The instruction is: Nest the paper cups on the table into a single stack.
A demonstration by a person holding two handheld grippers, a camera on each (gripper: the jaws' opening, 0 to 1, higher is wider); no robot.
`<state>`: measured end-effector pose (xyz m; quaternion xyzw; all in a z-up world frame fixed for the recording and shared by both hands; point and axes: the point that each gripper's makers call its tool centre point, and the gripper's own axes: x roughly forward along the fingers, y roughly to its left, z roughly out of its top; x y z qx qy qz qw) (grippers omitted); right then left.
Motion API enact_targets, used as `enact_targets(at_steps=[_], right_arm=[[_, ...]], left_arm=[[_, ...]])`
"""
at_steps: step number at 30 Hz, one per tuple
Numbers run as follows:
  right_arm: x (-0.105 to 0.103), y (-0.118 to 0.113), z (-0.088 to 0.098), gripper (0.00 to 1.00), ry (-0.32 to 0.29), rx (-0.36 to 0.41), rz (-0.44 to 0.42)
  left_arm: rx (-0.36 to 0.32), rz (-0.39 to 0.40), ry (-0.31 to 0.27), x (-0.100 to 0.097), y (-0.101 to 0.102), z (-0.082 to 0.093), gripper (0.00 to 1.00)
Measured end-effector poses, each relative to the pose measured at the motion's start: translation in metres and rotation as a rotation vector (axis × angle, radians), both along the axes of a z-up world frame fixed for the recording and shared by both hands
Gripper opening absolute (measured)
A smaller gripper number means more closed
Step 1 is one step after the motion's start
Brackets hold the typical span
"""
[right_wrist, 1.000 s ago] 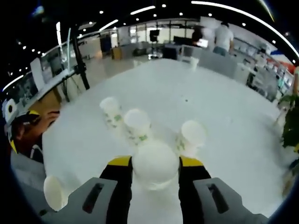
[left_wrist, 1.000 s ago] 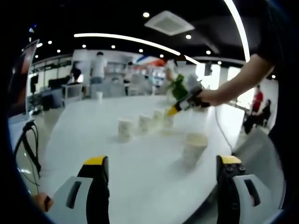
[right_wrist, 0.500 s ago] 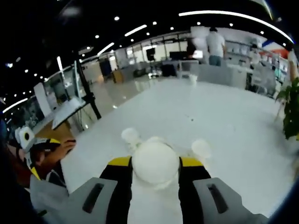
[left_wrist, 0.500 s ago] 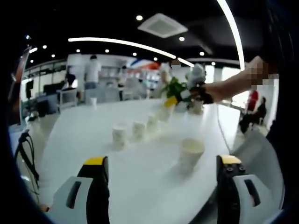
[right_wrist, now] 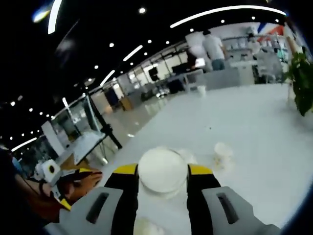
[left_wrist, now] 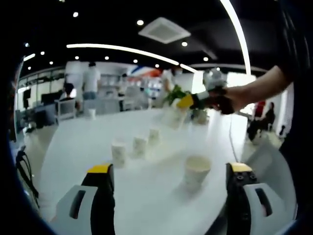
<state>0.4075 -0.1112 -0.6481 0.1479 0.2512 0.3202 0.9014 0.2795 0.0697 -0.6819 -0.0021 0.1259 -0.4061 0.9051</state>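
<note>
1 paper cup (right_wrist: 162,170) clamped in right hand-held gripper (right_wrist: 163,172) — lifted; left hand-held gripper (left_wrist: 166,171) gaping.

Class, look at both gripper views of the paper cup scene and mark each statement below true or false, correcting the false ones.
1. The right gripper grips a paper cup. True.
2. The left gripper holds a cup. False: its jaws stand apart with nothing between them.
3. Three cups stand in a row on the white table. True.
4. The near cup lies on its side. False: it stands upright, mouth up.
5. A green plant stands at the table's far edge. True.
</note>
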Motion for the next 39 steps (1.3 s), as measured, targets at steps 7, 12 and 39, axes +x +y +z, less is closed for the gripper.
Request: enact_targets(at_steps=[7,12,39], right_arm=[[-0.017,0.011,0.012,0.35,0.034,0.180,-0.004],[-0.031,0.023,0.018,0.35,0.012,0.198,0.030],[-0.074,0.057,0.036,0.35,0.001,0.288,0.168]], left_arm=[[-0.021,-0.041,-0.015,0.003,-0.015,0.010,0.94],[-0.024,-0.055,-0.021,0.002,-0.021,0.014,0.94],[-0.079,-0.153,-0.012,-0.005,-0.069,0.034,0.85]])
